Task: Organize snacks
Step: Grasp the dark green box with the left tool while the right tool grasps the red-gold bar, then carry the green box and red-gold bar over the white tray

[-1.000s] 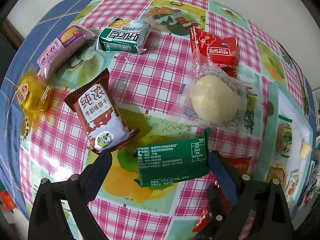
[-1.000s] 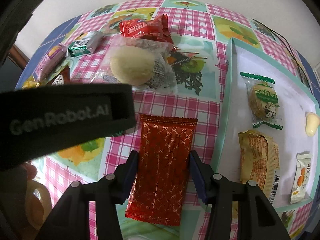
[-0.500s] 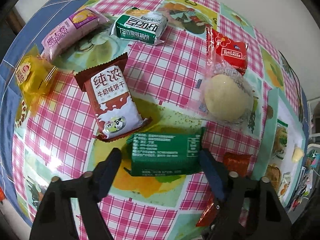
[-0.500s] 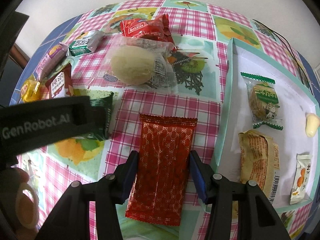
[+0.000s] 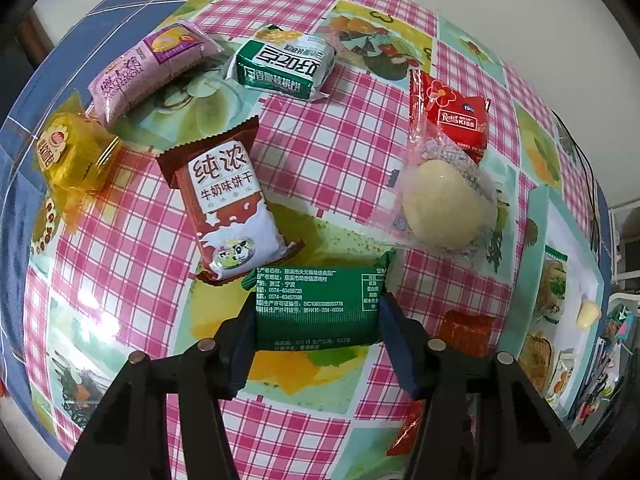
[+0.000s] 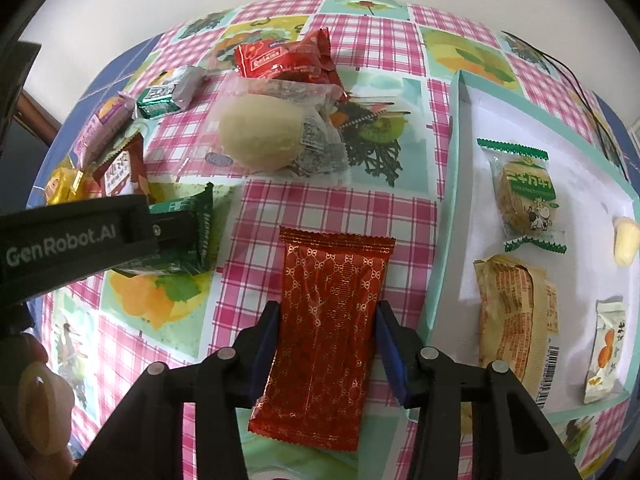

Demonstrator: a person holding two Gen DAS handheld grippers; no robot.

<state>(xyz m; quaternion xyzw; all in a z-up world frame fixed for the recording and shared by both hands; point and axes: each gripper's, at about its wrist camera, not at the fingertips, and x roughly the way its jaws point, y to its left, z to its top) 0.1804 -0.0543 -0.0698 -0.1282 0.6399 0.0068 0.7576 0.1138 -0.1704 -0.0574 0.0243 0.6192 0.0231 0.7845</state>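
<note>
We find the snacks spread on the table (image 5: 320, 152) — the tray (image 6: 444, 240) sits at its right side. In the tray lie a round biscuit pack (image 6: 524, 196) at the back, a larger wrapped cake (image 6: 516, 316) in front of it, a small sachet (image 6: 606, 352) to that one's right. Left of the tray, on the cloth, lies the long patterned packet (image 6: 328, 320); behind it the bun in its bag (image 6: 260, 136), overlapping the Kiss packet (image 6: 280, 60) behind. Further left — the printed packet (image 5: 320, 304), the milk biscuit pack (image 5: 232, 208) just behind it.
</note>
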